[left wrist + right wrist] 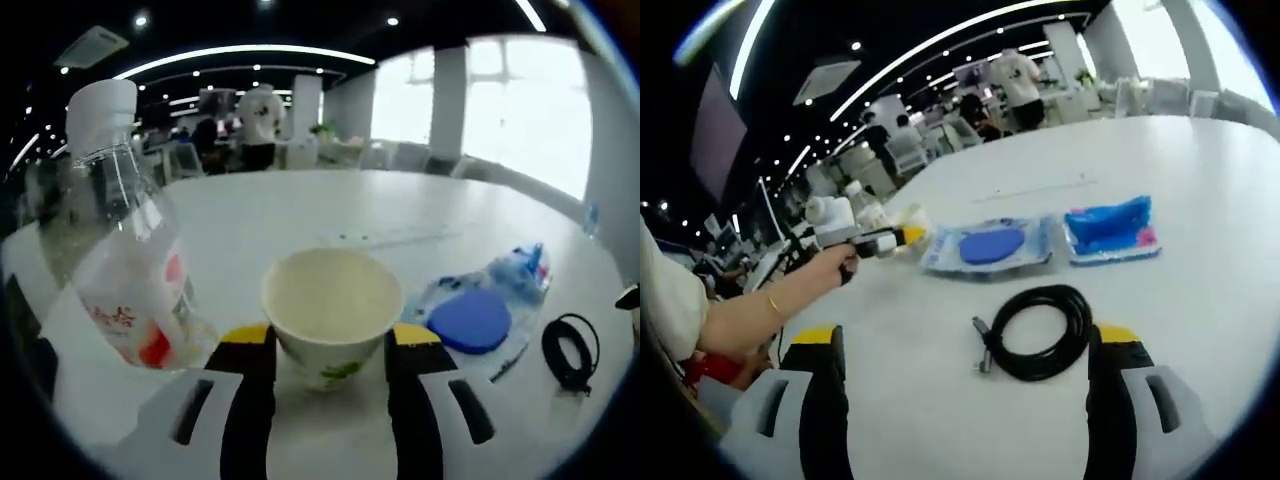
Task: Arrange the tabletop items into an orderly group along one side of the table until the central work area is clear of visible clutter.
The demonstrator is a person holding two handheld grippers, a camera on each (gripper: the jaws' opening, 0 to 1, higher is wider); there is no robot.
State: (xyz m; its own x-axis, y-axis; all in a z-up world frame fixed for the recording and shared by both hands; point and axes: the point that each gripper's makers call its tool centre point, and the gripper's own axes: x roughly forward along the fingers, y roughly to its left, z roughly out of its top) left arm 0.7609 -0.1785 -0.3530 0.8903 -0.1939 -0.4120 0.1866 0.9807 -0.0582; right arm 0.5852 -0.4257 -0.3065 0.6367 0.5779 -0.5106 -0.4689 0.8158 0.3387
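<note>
A cream paper cup sits on the white tabletop between the two yellow-tipped jaws of the left tool, which stand close against its sides; whether they actually press on it cannot be told. Just left of the cup stands a clear plastic water bottle with a white cap and a red-and-white label. To the cup's right lies a clear packet holding a blue disc, with a second blue packet beyond it, and a coiled black cable farther right near the tabletop's edge.

In the right gripper view, the right tool hovers with its jaws spread wide apart, the black cable lying on the tabletop between them, untouched. Beyond the cable rest the disc packet and the blue packet, side by side. At far left, a person's hand with a thin bracelet grips the left tool beside the bottle. People stand among desks in the dim office background.
</note>
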